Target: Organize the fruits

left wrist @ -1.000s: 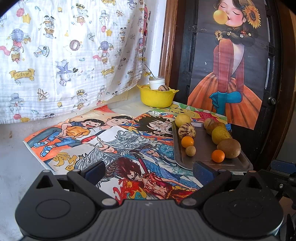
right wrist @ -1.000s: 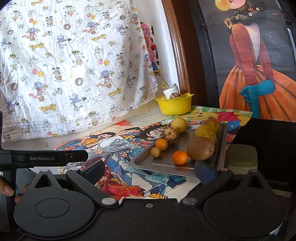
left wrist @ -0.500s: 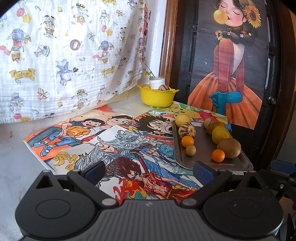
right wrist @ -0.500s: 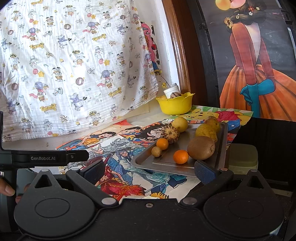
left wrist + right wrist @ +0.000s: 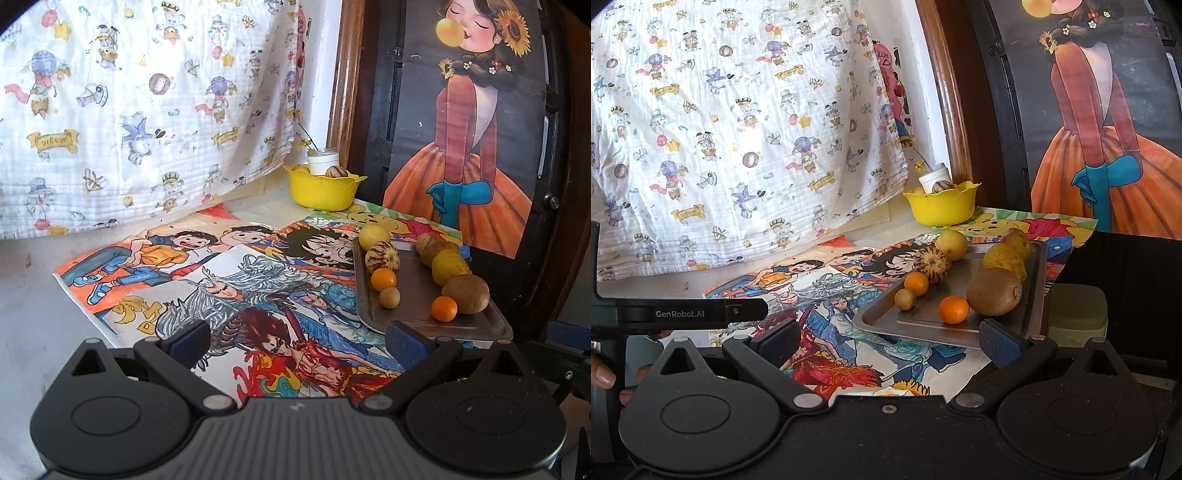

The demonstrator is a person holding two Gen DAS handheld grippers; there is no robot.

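Right wrist view: right tool (image 5: 888, 341) gapes empty before fruit tray (image 5: 923, 326).

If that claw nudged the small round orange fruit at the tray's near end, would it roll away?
Probably: the small round orange fruit is nearly spherical on a smooth metal tray. The raised rim should likely stop it. The brown kiwi beside it might block one way.
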